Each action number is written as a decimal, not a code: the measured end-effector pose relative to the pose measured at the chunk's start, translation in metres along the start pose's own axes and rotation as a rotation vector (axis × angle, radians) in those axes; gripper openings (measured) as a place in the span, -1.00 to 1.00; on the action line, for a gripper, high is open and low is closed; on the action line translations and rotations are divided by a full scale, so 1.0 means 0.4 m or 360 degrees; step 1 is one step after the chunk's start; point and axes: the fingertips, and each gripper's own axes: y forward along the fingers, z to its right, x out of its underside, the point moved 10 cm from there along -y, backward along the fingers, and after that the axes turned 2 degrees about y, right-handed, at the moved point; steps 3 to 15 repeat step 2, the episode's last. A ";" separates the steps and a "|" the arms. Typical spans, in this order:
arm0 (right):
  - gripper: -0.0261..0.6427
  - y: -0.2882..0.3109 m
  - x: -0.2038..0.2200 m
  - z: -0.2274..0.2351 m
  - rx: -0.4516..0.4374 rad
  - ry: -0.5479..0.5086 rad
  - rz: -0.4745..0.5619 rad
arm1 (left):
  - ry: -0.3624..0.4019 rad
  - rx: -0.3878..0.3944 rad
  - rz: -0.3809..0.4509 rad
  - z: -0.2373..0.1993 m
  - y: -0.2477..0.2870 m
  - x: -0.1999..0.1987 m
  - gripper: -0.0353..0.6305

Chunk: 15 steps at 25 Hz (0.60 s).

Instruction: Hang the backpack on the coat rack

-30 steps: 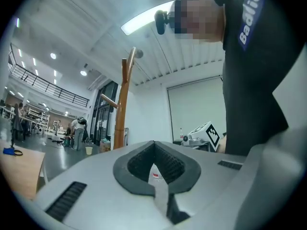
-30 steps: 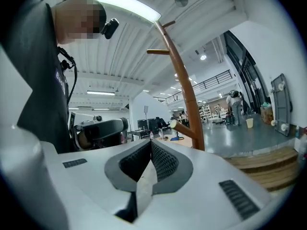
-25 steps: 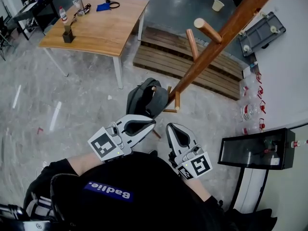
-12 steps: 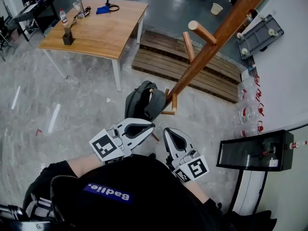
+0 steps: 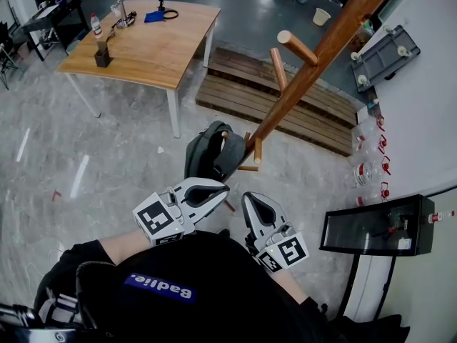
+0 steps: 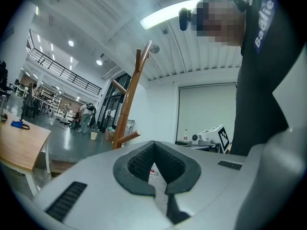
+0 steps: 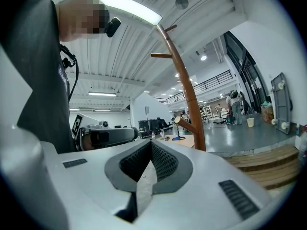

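Observation:
A dark grey backpack [image 5: 212, 151] hangs low on the wooden coat rack [image 5: 319, 56], against its lower pegs, one peg tip poking out at its top. My left gripper [image 5: 224, 186] is shut and empty, just below the backpack and apart from it. My right gripper [image 5: 248, 198] is beside it, also shut and empty. In the left gripper view the closed left gripper [image 6: 160, 188] faces the coat rack [image 6: 128, 110]. In the right gripper view the closed right gripper [image 7: 139, 186] has the coat rack [image 7: 188, 97] ahead and the left gripper [image 7: 103, 137] at its side.
A wooden table [image 5: 153, 45] with a bottle, a cup and small items stands at the back left. A low wooden pallet [image 5: 285, 95] lies behind the rack. A black box [image 5: 375, 224] sits at the right by the white wall. A person's dark torso fills the foreground.
The head view has shifted slightly. Both grippers stay shut in the same place below the backpack, which hangs unchanged.

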 end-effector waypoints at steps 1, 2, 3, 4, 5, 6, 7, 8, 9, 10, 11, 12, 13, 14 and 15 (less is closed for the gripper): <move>-0.90 -0.002 0.002 -0.001 0.0003 0.0002 0.0001 | 0.0001 0.0000 0.0000 0.001 -0.001 0.002 -0.87; -0.90 -0.004 0.004 -0.001 0.0006 0.0005 0.0001 | 0.0002 -0.0001 -0.0001 0.002 -0.002 0.003 -0.87; -0.90 -0.004 0.004 -0.001 0.0006 0.0005 0.0001 | 0.0002 -0.0001 -0.0001 0.002 -0.002 0.003 -0.87; -0.90 -0.004 0.004 -0.001 0.0006 0.0005 0.0001 | 0.0002 -0.0001 -0.0001 0.002 -0.002 0.003 -0.87; -0.90 -0.004 0.004 -0.001 0.0006 0.0005 0.0001 | 0.0002 -0.0001 -0.0001 0.002 -0.002 0.003 -0.87; -0.90 -0.004 0.004 -0.001 0.0006 0.0005 0.0001 | 0.0002 -0.0001 -0.0001 0.002 -0.002 0.003 -0.87; -0.90 -0.004 0.004 -0.001 0.0006 0.0005 0.0001 | 0.0002 -0.0001 -0.0001 0.002 -0.002 0.003 -0.87; -0.90 -0.004 0.004 -0.001 0.0006 0.0005 0.0001 | 0.0002 -0.0001 -0.0001 0.002 -0.002 0.003 -0.87; -0.90 -0.004 0.004 -0.001 0.0006 0.0005 0.0001 | 0.0002 -0.0001 -0.0001 0.002 -0.002 0.003 -0.87; -0.90 -0.004 0.004 -0.001 0.0006 0.0005 0.0001 | 0.0002 -0.0001 -0.0001 0.002 -0.002 0.003 -0.87; -0.90 -0.004 0.004 -0.001 0.0006 0.0005 0.0001 | 0.0002 -0.0001 -0.0001 0.002 -0.002 0.003 -0.87; -0.90 -0.004 0.004 -0.001 0.0006 0.0005 0.0001 | 0.0002 -0.0001 -0.0001 0.002 -0.002 0.003 -0.87; -0.90 -0.004 0.004 -0.001 0.0006 0.0005 0.0001 | 0.0002 -0.0001 -0.0001 0.002 -0.002 0.003 -0.87; -0.90 -0.004 0.004 -0.001 0.0006 0.0005 0.0001 | 0.0002 -0.0001 -0.0001 0.002 -0.002 0.003 -0.87; -0.90 -0.004 0.004 -0.001 0.0006 0.0005 0.0001 | 0.0002 -0.0001 -0.0001 0.002 -0.002 0.003 -0.87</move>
